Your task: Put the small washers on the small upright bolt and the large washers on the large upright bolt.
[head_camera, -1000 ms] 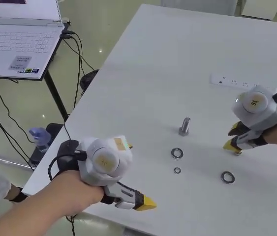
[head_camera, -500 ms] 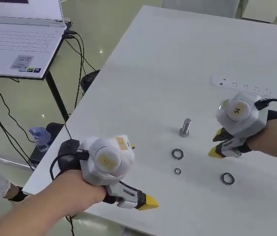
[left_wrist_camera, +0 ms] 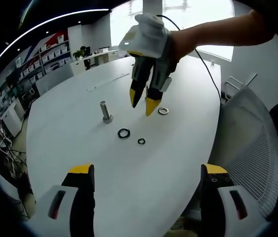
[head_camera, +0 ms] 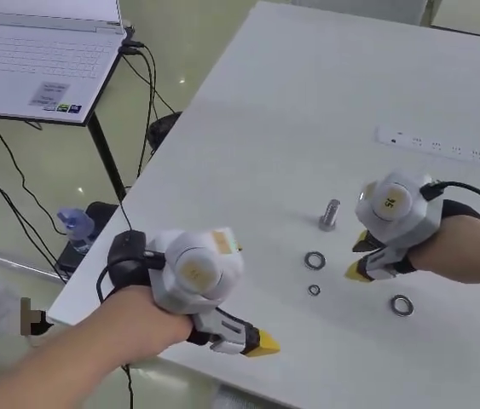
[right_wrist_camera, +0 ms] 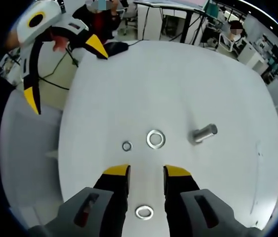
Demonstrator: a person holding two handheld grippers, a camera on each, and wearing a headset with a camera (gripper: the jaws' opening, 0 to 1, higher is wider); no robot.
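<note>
Nearest, the left gripper (head_camera: pixel 252 342) hangs over the near edge of the white table (head_camera: pixel 291 102), held in a hand, its yellow-tipped jaws spread wide with nothing between them. Just beyond, toward the table's middle, a small silver metal washer (head_camera: pixel 314 290) lies flat, and close behind it lies a large silver metal washer (head_camera: pixel 315 260). A second large silver washer (head_camera: pixel 402 305) lies apart from them, toward the right edge. The right gripper (head_camera: pixel 359 258) hovers tips-down between the two large washers, its jaws a narrow gap apart and gripping nothing. Behind the washers a silver metal bolt (head_camera: pixel 330 215) stands upright, with every washer lying on the table apart from it. Farther back, a long white power strip (head_camera: pixel 444 146) lies toward the far right. Off the left edge, a white laptop (head_camera: pixel 26 60) sits on a black stand (head_camera: pixel 107 158).
</note>
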